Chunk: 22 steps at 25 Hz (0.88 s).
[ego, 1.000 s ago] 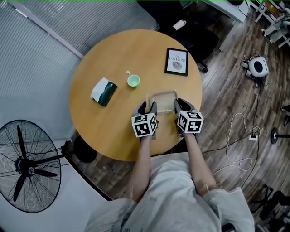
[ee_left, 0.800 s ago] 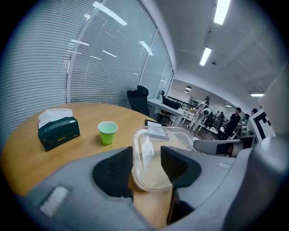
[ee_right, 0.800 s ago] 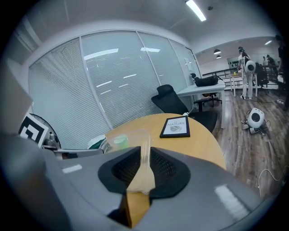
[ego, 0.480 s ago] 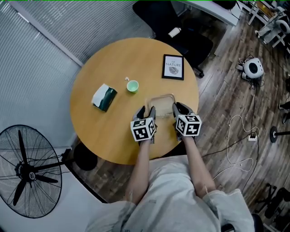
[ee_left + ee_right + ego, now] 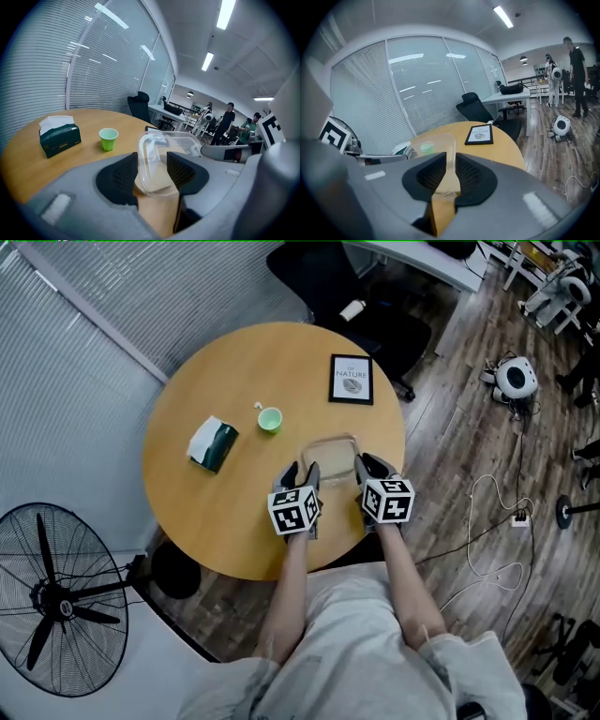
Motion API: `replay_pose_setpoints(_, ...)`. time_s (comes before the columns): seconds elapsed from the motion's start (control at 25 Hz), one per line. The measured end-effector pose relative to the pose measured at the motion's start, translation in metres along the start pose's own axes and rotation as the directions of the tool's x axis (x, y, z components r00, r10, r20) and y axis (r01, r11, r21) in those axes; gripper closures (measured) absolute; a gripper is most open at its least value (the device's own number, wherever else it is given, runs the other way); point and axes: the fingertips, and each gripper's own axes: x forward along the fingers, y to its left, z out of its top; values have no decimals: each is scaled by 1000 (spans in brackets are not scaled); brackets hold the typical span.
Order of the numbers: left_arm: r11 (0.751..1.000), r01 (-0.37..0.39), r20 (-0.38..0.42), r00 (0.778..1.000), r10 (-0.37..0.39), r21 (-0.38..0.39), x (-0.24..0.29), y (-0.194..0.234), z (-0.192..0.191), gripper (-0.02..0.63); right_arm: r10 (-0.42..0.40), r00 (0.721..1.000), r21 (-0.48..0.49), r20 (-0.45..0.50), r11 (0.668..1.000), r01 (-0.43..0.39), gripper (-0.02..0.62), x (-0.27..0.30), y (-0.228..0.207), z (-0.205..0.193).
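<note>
Unmoved: left gripper (image 5: 302, 472), right gripper (image 5: 367, 468) fingers clamp one clear container (image 5: 330, 452); one cup (image 5: 270, 419) apart.

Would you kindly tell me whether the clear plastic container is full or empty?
Empty: the clear plastic container shows only bare table through it.

item: clear plastic container (image 5: 330, 456), rectangular, rounded corners
place: by counter's (image 5: 234, 381) near edge
state: both side rims clamped in jaws

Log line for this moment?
left gripper: shut on clear container | right gripper: shut on clear container | table: green cup, tissue box
</note>
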Motion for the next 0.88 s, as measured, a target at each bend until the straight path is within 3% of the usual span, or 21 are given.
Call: replay_pose_setpoints(0.88,1000,14,15,1000,-14,-21,-10,-5,-5,407,-5,1000,-37,-8,999,5,534,-10,3,-3)
